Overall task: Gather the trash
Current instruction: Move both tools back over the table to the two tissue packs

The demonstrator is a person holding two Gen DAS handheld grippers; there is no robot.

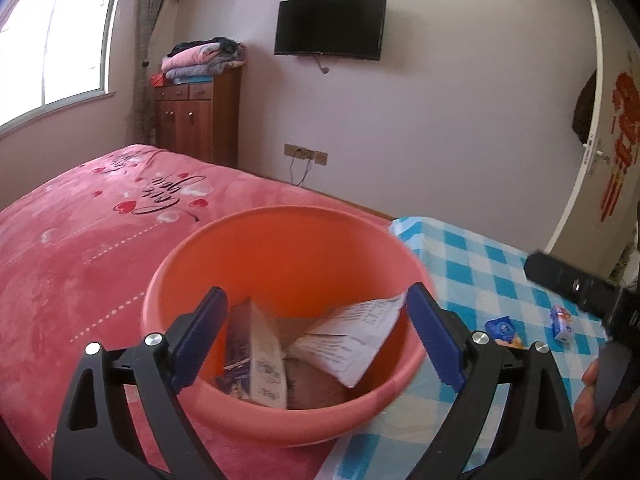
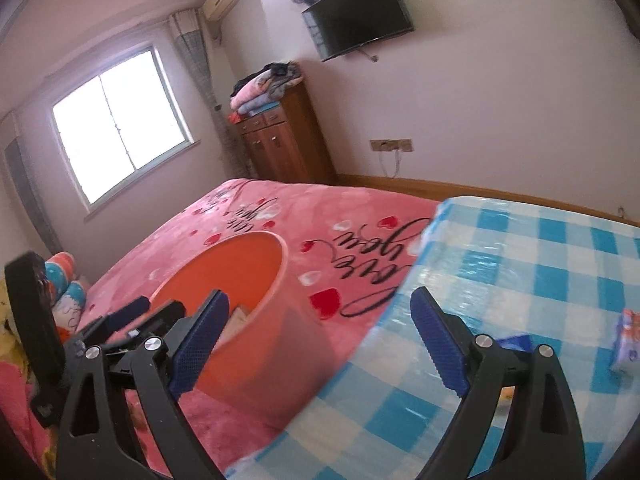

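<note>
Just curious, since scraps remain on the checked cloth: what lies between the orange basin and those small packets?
Only bare blue-checked cloth between the orange basin and the small packets, as the left wrist view shows.

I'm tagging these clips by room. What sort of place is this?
Most likely a home bedroom: a bed under a pink blanket, a wall-mounted TV, and a wooden cabinet stacked with folded bedding.

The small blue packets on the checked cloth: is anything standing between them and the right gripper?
Nothing visible does. The right gripper is open and empty, and only bare checked cloth lies between it and the blue packets, which rest to its right, near the orange basin.
</note>
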